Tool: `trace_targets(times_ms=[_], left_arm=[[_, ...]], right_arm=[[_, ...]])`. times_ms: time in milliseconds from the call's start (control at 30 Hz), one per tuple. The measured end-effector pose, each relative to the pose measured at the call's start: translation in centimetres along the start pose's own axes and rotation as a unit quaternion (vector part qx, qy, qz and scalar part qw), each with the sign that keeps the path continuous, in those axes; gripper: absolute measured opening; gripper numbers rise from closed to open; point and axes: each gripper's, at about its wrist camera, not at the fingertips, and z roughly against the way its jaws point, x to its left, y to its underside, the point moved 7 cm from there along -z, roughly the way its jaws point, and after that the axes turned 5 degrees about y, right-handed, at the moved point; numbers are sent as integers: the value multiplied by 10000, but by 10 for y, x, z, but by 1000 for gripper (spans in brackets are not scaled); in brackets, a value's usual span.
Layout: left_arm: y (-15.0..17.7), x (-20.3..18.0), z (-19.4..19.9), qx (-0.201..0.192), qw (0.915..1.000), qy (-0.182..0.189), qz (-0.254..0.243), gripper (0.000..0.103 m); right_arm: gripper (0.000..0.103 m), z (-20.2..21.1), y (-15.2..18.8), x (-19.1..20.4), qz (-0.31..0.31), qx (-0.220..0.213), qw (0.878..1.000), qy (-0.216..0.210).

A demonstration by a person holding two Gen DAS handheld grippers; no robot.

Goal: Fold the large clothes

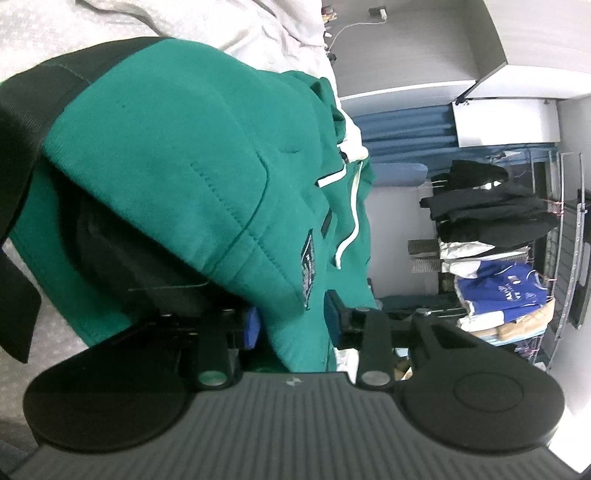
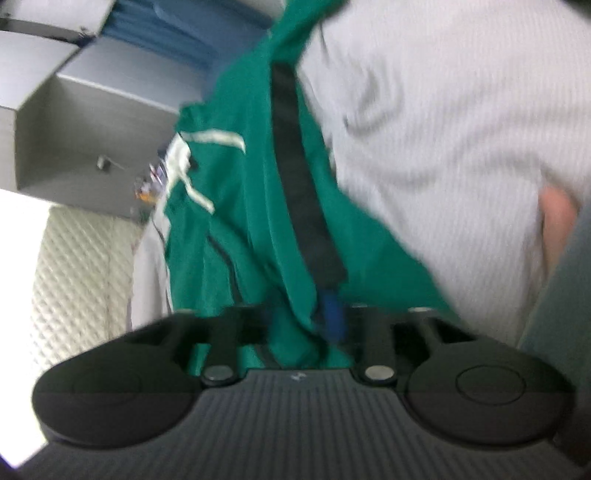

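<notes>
A green hoodie [image 1: 177,155] with black ribbed trim and white drawstrings hangs bunched in front of the left wrist camera. My left gripper [image 1: 291,325] is shut on a thick fold of its green fabric, with blue pads on both sides of the cloth. The same green hoodie [image 2: 251,206] fills the middle of the blurred right wrist view, with a black strip down it. My right gripper [image 2: 299,325] is shut on its green cloth, one blue pad showing on the right of the fold.
A pale grey bedcover [image 1: 44,33] lies behind the hoodie and also shows in the right wrist view [image 2: 443,129]. A rack with dark and blue clothes [image 1: 491,236] stands at the right. A grey cabinet [image 2: 92,122] and a quilted white panel [image 2: 81,273] are at the left.
</notes>
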Motion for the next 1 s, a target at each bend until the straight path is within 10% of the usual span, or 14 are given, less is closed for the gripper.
trace_targets(times_ms=[367, 500, 800, 1000], left_arm=[[-26, 10, -12, -356, 9990, 156, 219, 40], [-37, 6, -9, -619, 9980, 85, 41, 21], [-57, -24, 32, -1160, 9917, 350, -427, 15], [-54, -39, 65, -1264, 9897, 130, -659, 13]], right_arm=[[84, -41, 44, 0, -250, 120, 9990, 358], [83, -56, 28, -8, -357, -361, 9976, 465], [26, -19, -9, 5, 94, -990, 9950, 77], [18, 33, -25, 27, 615, -1057, 9918, -383]])
